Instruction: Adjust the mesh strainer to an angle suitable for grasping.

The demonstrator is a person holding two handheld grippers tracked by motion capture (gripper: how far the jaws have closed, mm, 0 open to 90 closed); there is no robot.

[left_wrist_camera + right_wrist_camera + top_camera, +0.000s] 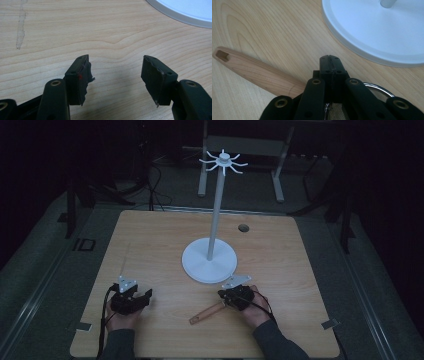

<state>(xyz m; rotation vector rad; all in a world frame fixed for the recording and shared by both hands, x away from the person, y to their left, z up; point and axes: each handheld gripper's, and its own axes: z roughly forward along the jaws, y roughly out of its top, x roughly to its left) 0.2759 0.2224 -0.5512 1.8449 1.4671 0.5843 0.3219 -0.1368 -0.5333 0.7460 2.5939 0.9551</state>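
Nearest, at the table's near edge: two forearms and hands, one black gripper in each. Left gripper [131, 296] resting low on bare wood, jaws spread wide and empty, torn rubber pads [85, 75] facing each other across the gap. Right gripper [330, 60] with jaws pressed flat together; beneath them a strainer [375, 90], its metal rim and mesh peeking out, its wooden handle [258, 73] lying flat on the table [150, 245] and pointing toward the person's left. Whether the jaws pinch the strainer's rim or merely sit closed above it: cannot tell, the contact hidden under the gripper body.

Just beyond, touching nothing: round white base [209, 261] of a tall hook stand [216, 215], spokes [223, 162] fanned out at the top.

Likely step: taking hold of the strainer, hanging it not yet begun. Next move would call for a firm hold, a lift, and threading the handle's hole [222, 55] over a spoke.

Farther back: dim room, table legs and cables barely readable
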